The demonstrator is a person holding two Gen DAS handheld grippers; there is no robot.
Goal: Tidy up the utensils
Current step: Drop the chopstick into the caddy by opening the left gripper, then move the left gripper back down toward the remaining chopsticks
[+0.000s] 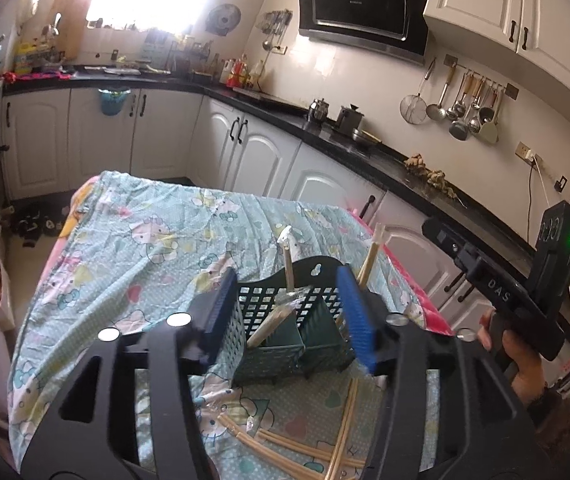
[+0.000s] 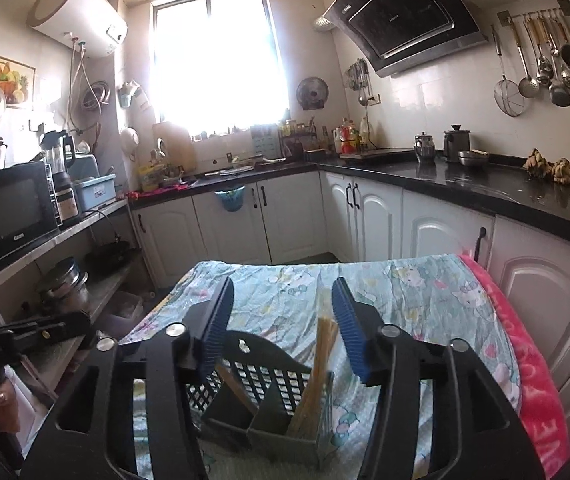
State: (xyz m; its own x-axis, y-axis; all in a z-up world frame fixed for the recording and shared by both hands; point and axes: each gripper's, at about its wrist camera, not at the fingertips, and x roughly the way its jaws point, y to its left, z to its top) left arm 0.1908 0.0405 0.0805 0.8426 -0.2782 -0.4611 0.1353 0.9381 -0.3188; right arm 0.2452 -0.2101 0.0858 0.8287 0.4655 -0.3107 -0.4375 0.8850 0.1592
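Both my tools stand spread, pinching nothing. My left gripper point(image 1: 291, 312) frames the dark green utensil caddy point(image 1: 281, 324) on the patterned cloth point(image 1: 145, 248). My right gripper point(image 2: 281, 328) hovers above the caddy's bundled chopsticks point(image 2: 317, 368), pads clear. Loose chopsticks point(image 1: 305, 440) lie before the caddy.

Chopsticks point(image 2: 317, 364) stand in basket point(image 2: 269, 376) on table point(image 2: 425, 292).

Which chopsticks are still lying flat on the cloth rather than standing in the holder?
The loose chopsticks on the patterned cloth, just in front of the green holder. The other sticks stand upright or lean inside its compartments.
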